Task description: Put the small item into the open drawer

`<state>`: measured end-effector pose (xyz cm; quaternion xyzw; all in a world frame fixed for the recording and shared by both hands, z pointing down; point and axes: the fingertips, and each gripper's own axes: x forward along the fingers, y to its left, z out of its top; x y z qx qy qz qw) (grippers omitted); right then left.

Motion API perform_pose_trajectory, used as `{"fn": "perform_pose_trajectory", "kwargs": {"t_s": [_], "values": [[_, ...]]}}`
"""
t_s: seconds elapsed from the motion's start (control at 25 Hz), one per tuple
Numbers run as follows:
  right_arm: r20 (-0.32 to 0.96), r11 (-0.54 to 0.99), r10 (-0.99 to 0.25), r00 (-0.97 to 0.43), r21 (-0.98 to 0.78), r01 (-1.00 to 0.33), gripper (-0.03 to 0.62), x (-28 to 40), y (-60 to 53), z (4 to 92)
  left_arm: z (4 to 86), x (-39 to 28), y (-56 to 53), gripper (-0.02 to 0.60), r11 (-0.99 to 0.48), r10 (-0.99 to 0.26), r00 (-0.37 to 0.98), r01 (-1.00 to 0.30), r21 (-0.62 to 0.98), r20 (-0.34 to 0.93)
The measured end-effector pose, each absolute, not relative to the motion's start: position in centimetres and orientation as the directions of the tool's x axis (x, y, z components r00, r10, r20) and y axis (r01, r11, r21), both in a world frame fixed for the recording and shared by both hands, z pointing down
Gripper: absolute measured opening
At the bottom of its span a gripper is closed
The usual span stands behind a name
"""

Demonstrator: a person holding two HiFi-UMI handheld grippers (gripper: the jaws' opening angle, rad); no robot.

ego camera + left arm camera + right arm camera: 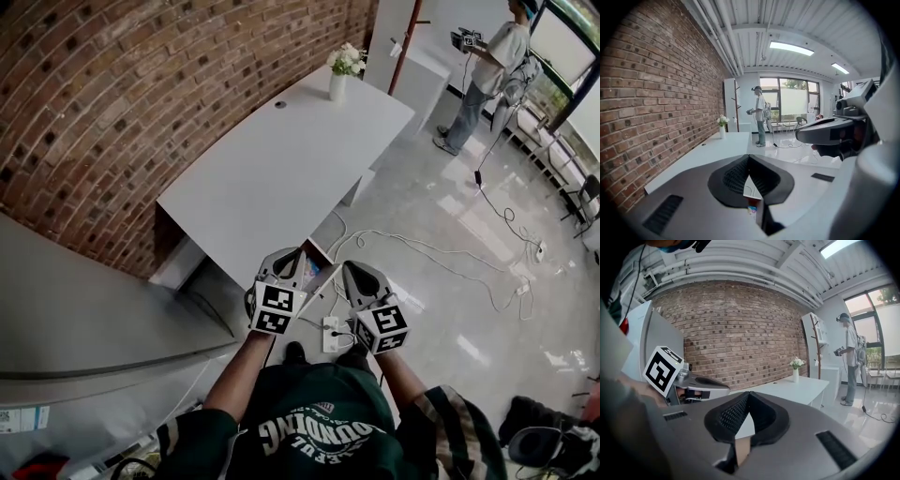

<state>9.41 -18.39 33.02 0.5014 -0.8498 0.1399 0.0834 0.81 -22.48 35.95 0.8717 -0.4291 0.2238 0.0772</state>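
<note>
Grippers: two; left gripper (292,253) and right gripper (350,266), both pinched closed with nothing between the jaws.
Marker cubes (276,309): two, one per gripper.
Table (281,169): one, white, bearing one vase (337,87) of flowers (348,59).
Writing: sweatshirt (319,433) print, partly "OUNDING".
Drawer (317,251): one, pulled open, just beyond both tips.
Small item (751,209): colourful speck below the left jaws, unheld.

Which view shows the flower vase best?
Head view: the flower vase stands clear and unblocked at the far end of the white table. The left gripper view and right gripper view each show it small, side-on, far beyond the jaws.
</note>
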Motion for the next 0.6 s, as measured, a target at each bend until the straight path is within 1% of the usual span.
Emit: {"fn": "perform_pose_trajectory", "kwargs": {"t_s": [0.6], "values": [[0.295,0.448,-0.832,-0.471,-0.147,-0.882,0.023,7.5,-18.6,33.9,35.1,-1.0,-21.9,0.014,-0.623,-0.722,0.547,-0.780,-0.054,0.424]]}}
